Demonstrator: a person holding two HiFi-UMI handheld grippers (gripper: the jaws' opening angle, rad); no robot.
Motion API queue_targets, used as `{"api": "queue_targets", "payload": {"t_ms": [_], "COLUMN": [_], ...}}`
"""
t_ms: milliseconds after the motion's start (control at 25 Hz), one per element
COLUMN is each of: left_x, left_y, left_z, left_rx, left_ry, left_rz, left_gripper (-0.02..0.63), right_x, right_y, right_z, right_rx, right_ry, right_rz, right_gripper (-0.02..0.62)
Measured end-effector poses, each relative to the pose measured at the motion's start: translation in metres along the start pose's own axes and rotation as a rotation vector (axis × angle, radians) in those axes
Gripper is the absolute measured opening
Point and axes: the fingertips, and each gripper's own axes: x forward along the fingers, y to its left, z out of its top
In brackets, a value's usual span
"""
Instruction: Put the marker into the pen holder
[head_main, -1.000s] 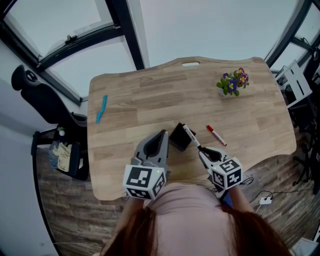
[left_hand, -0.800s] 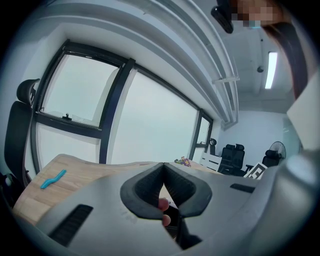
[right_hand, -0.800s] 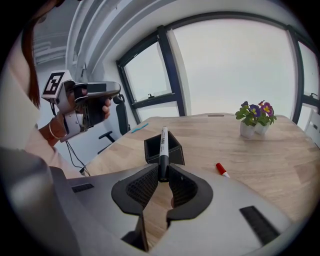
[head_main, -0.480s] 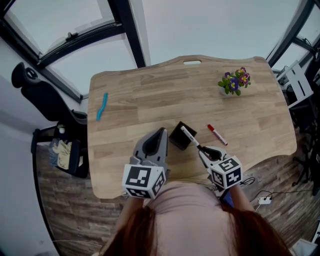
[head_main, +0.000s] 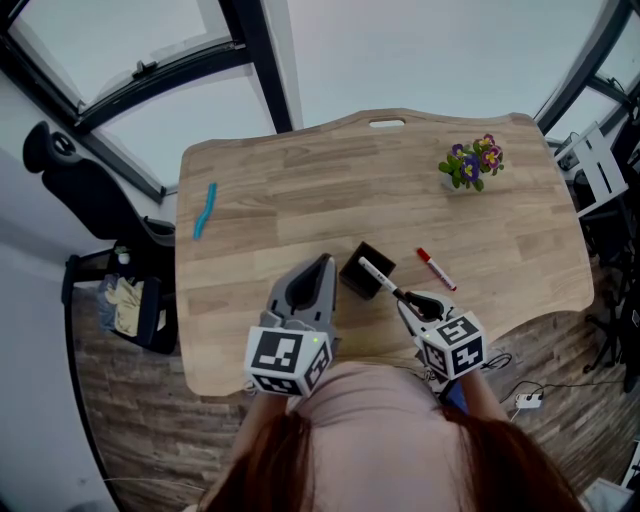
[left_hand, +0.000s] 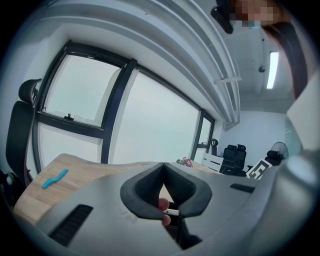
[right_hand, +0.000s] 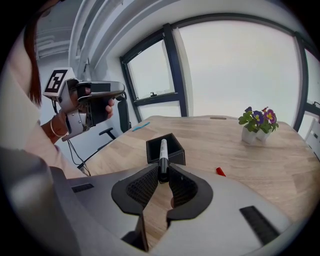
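the marker (right_hand: 162, 156) is clamped between the jaws of the right gripper (right_hand: 160, 173), held by its near end, with its long axis running straight out ahead along the gripper's own line. in the head view it slants up and to the left from the right gripper (head_main: 405, 297) toward the pen holder (head_main: 353, 277), and its far end shows against the holder's open top. whether that end has dipped below the rim i cannot tell.

so the pen holder (right_hand: 176, 157) lies dead ahead of the claw, just beyond the jaws, standing open side up on the table (head_main: 300, 190). my guess is the marker needs tipping more upright over the opening before the jaws let go, or it may catch the near wall.

the left gripper (left_hand: 163, 169) is pressed shut on nothing, held up just left of the holder in the head view, doing no work here.

a red pen (head_main: 434, 270) lies on the table to the right of the holder.
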Motion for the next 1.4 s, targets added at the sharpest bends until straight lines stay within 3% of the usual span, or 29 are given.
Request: {"api": "queue_targets", "payload": {"t_ms": [1400], "left_x": [-0.006], "left_y": [0.013], "left_z": [-0.004], "left_rx": [-0.030], "left_ry": [0.002], "left_rz": [0.024], "left_gripper": [0.002], "right_x": [0.023], "right_y": [0.015], "right_z": [0.024], "right_rx": [-0.071], "right_ry": [0.004], "right_rz": [0.033], "right_gripper": [0.060]}}
